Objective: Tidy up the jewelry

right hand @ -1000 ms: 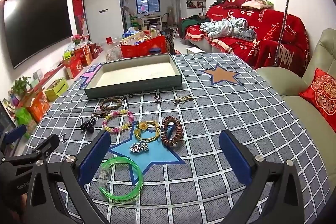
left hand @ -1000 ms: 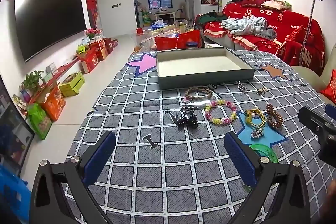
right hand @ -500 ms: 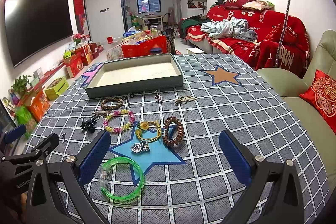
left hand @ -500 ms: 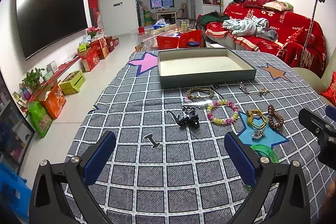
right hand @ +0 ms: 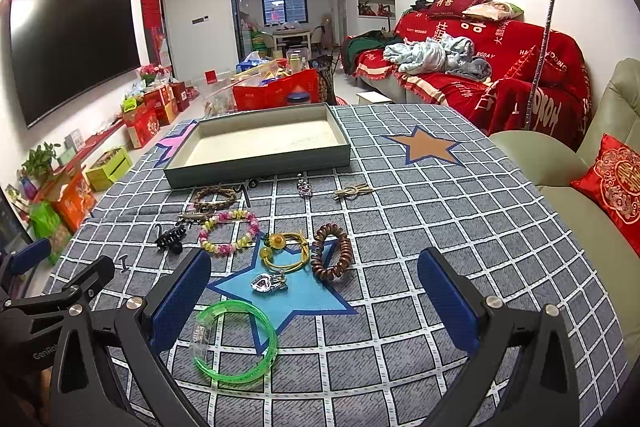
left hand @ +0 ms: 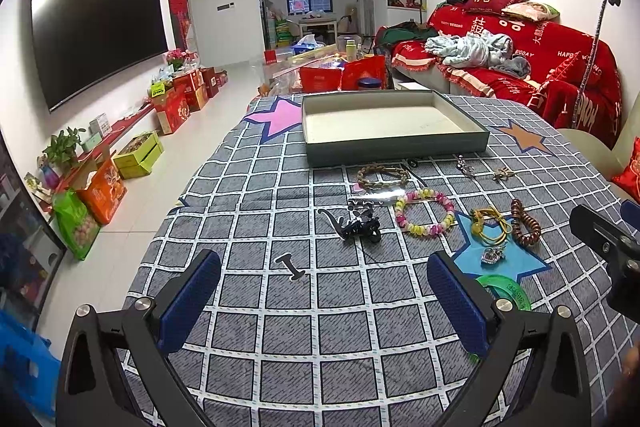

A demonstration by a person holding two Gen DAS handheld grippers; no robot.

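Almost nothing has moved since a second ago; both views have only drifted a tiny bit, so no sorting has begun, I think. The jewelry lies loose on the checked cloth of the bench [right hand: 460, 227]: a smooth green plastic bangle [right hand: 236, 341] nearest, a brown curly coil band [right hand: 331, 257], a bumpy pink and yellow bead bracelet [right hand: 229, 230], a shiny heart charm [right hand: 269, 283]. The flat grey tray [right hand: 256, 169] sits empty at the far side. The left hand-held gripper [left hand: 324, 301] and right hand-held gripper [right hand: 314, 297] are both wide open, holding nothing.

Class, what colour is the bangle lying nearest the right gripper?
Translucent green bangle; clearest in the right wrist view.
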